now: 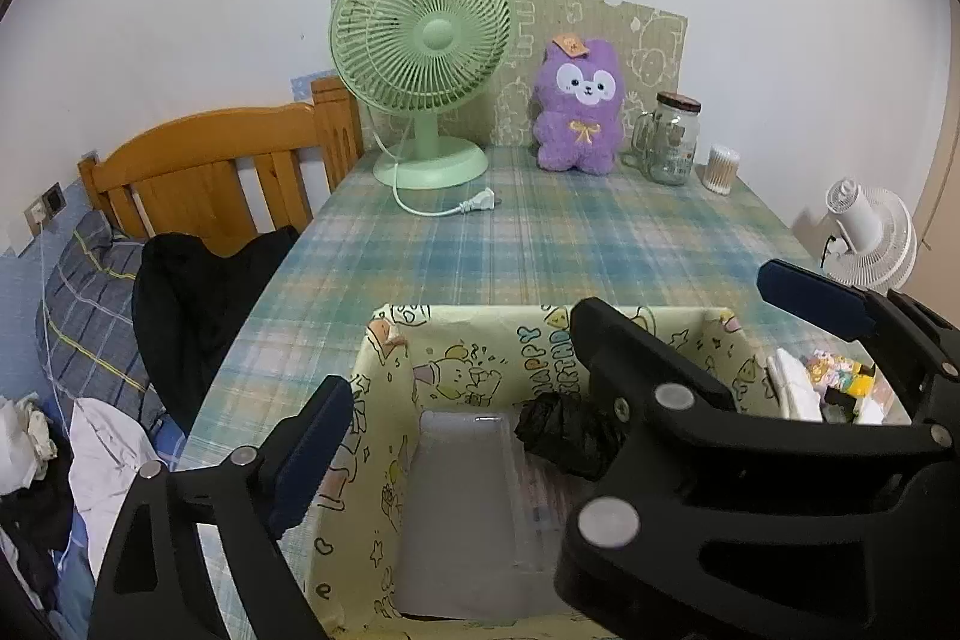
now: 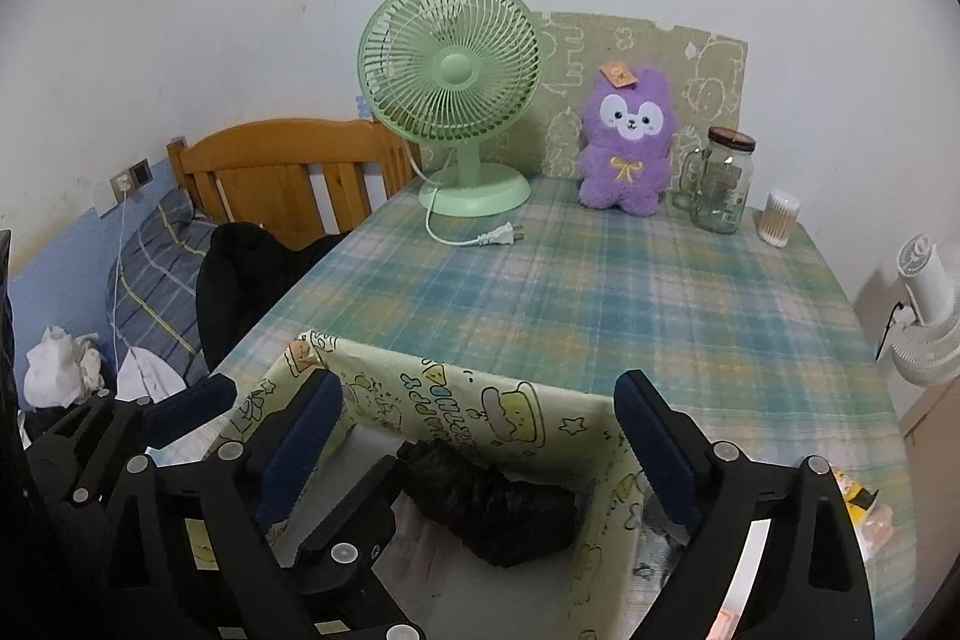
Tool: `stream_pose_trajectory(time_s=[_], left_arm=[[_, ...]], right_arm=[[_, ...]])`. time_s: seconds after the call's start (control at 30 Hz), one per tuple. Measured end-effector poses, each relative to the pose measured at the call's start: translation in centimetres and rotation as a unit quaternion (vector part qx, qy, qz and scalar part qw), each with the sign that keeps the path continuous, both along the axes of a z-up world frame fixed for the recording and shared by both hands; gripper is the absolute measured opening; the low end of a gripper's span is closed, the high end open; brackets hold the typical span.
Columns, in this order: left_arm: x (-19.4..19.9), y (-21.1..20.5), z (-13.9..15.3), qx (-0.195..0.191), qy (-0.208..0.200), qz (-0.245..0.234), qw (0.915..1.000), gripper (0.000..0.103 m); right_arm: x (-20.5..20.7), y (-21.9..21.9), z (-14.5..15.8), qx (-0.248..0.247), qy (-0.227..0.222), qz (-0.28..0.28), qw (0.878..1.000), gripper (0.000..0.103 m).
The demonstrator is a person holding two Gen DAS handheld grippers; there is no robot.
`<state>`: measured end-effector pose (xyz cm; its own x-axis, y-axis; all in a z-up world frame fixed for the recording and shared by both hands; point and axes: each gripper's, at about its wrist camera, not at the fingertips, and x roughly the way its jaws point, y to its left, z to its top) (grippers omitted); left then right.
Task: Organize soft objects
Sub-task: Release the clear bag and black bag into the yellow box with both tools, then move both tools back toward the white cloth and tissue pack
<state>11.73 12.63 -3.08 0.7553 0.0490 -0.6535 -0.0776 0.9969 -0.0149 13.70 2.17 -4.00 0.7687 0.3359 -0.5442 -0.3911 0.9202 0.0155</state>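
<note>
Both jaws gape wide, empty, above the black bundle (image 2: 498, 514) in the box (image 2: 528, 412).

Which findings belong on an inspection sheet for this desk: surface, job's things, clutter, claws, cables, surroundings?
Surface: plaid tablecloth, mostly bare in the middle.
Job's things: black soft bundle lies inside the yellow cartoon-print box; purple plush toy sits upright at the back.
Clutter: green desk fan, glass jar, cotton swab tub.
Claws: left claw and right claw both open over the box, holding nothing.
Cables: fan's white cord, unplugged, plug on cloth.
Surroundings: wooden headboard, white fan.
</note>
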Motion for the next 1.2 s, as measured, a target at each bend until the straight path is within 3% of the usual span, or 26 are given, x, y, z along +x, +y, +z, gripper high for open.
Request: stream_pose_trajectory(time_s=[0.63,1.2], left_arm=[[-2.0,-3.5,3.5,0.019,-0.044,-0.006,0.9988,0.103],[-3.8,-7.9,5.3,0.022,-0.071,-0.024,0.9970,0.103]], right_arm=[[-2.7,-3.9,3.0,0.019,-0.029,-0.012,0.999,0.100],[-5.0,-8.7,4.9,0.038,-0.058,-0.032,0.997,0.103]])
